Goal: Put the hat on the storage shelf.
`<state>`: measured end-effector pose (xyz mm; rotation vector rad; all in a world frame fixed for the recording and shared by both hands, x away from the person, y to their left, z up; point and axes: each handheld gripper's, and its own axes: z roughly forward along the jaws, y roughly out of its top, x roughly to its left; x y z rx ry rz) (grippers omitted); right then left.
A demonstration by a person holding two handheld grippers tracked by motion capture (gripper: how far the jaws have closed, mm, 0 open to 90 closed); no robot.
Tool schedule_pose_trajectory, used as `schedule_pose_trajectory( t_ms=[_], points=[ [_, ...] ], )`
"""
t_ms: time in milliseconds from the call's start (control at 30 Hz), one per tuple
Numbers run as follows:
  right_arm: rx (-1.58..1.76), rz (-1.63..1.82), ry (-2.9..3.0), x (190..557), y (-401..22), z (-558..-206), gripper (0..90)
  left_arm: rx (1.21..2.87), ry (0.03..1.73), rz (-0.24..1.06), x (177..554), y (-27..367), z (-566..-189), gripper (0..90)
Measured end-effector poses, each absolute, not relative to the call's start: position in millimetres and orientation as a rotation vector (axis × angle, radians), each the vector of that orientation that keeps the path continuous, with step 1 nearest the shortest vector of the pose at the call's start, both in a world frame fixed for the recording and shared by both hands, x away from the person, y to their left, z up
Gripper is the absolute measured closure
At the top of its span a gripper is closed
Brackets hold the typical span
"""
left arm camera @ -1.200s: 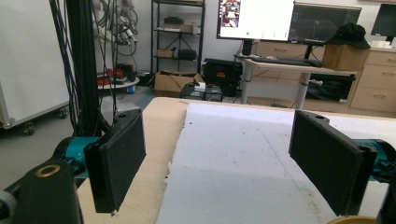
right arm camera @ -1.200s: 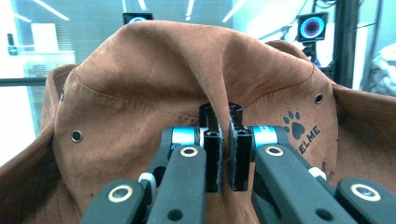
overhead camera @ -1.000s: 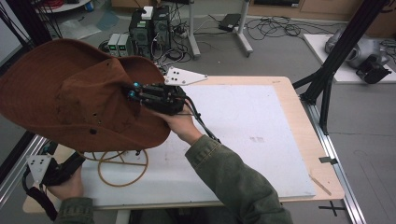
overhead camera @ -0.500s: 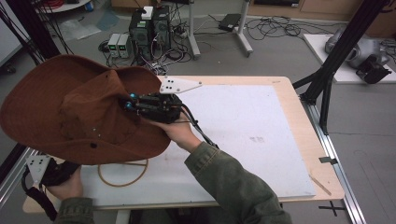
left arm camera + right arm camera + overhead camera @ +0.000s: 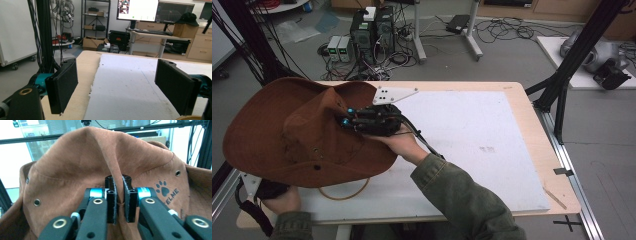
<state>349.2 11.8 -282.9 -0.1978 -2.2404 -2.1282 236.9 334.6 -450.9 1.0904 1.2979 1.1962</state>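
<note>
Hat (image 5: 82,167) crown fold pinched between right gripper (image 5: 119,200) fingers | left gripper (image 5: 120,85) fingers released

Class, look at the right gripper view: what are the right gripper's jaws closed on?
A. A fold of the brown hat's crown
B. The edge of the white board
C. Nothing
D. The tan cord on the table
A: the right gripper pinches a raised fold of the brown hat between its black jaws.

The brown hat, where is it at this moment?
In the high view the brown hat is held up over the table's left side, its crown pinched by the right gripper, above a tan cord loop.
</note>
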Motion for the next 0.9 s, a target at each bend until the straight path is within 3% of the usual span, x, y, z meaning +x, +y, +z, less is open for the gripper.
schedule_pose_trajectory(
  t_ms=[467, 633, 800, 900],
  points=[
    [-0.224, -2.07, -2.291, 347.5, 14.0, -283.9, 83.0, 1.093, 1.298, 1.192, 237.1, 334.8, -451.2, 18.8],
    [-0.223, -2.068, -2.274, 348.3, 13.5, -283.9, 69.7, 1.092, 1.299, 1.192, 236.9, 334.7, -451.1, 18.8],
    [-0.225, -2.048, -2.261, 349.3, 13.9, -284.5, 48.6, 1.091, 1.298, 1.192, 237.1, 334.7, -451.3, 18.8],
    [-0.216, -2.05, -2.252, 350.4, 13.0, -284.5, 40.7, 1.09, 1.298, 1.194, 237.0, 334.7, -451.2, 18.8]
  ],
)
